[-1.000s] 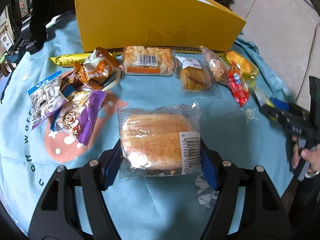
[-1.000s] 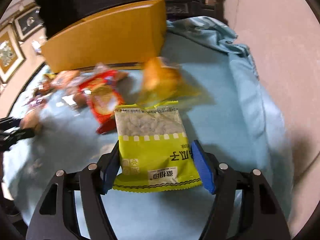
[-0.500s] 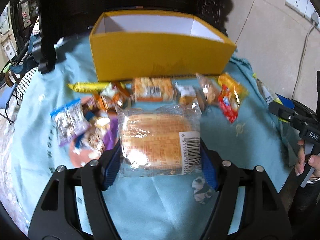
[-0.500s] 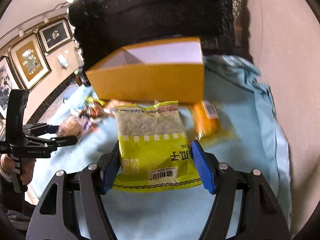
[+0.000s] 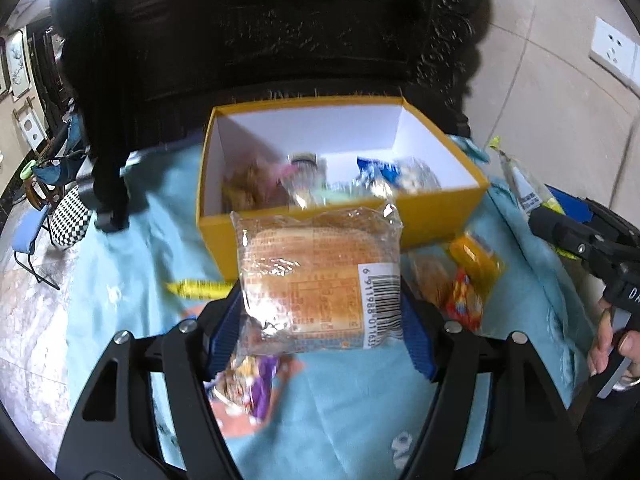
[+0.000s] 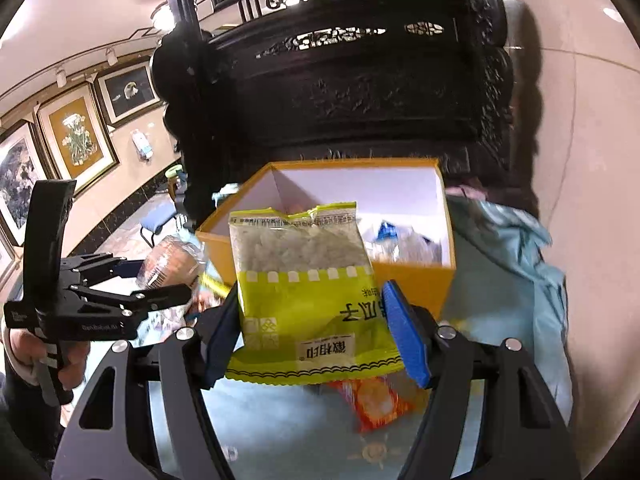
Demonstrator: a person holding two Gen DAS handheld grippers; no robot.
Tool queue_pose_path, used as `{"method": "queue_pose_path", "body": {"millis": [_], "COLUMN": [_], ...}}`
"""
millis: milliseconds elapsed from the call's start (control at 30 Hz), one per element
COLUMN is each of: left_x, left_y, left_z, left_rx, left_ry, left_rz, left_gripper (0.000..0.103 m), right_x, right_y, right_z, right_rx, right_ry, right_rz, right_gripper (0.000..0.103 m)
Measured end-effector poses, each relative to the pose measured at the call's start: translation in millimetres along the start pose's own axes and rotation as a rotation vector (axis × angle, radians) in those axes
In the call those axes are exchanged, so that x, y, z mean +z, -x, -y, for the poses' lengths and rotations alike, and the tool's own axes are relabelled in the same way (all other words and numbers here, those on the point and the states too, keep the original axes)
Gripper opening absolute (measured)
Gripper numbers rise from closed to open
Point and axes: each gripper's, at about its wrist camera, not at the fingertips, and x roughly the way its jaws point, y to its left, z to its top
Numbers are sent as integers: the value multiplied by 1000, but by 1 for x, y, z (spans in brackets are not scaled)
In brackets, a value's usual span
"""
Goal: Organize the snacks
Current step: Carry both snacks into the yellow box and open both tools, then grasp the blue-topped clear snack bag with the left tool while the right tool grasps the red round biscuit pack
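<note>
Holding a wrapped bread bun [image 5: 320,276] in my left gripper [image 5: 320,320], I have its blue pads pressed against both sides of the clear packet, barcode label turned to the right. The bun hangs in the air in front of the near wall of the yellow box [image 5: 436,216], above the blue cloth [image 5: 120,264] covering the worktop. My right gripper [image 6: 316,332] is clamped on a green seed packet [image 6: 304,280], its clear upper half showing pale seeds and its printed lower half sitting between the pads; the packet is lifted before the same yellow box [image 6: 412,284], covering part of its near wall. Inside the box, against its white walls, lie several blurred snacks, among them a blue and white wrapper [image 5: 380,172]. On the cloth in front of the box, to the right of the bun, sit an orange packet [image 5: 476,260] and a red wrapper [image 5: 464,304], touching. A yellow bar [image 5: 196,289] pokes out at the left, and a purple packet [image 5: 260,388] lies under my left gripper. Behind the box stands dark carved furniture [image 5: 280,40]
</note>
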Motion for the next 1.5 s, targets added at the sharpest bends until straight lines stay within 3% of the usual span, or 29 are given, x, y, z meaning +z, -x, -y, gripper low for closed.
{"method": "queue_pose_path", "body": {"millis": [333, 400, 433, 467, 533, 833, 1233, 1500], "left_x": [83, 91, 93, 92, 88, 50, -9, -66], "left_y": [-68, -82, -86, -86, -86, -70, -31, -27], "left_z": [-27, -30, -31, -30, -29, -31, -34, -32], "left_rx": [68, 97, 112, 132, 125, 88, 104, 116], "left_ry": [119, 144, 149, 151, 142, 110, 86, 70], "left_rz": [-25, -25, -17, 1, 4, -31, -48, -84], "left_gripper": [72, 86, 99, 100, 101, 101, 101, 101], "right_x": [49, 51, 51, 50, 44, 11, -55, -108], "right_y": [-81, -98, -104, -106, -101, -61, -23, -18], "right_z": [23, 29, 32, 33, 32, 39, 45, 56], "right_rx": [0, -29, -48, -65, -48, -23, -39, -120], "right_ry": [-124, -166, -182, -196, -194, -195, -252, -239], "right_rz": [-9, -24, -38, -44, -10, 13, -35, -105], "right_gripper": [70, 72, 79, 82, 88, 92, 98, 98]}}
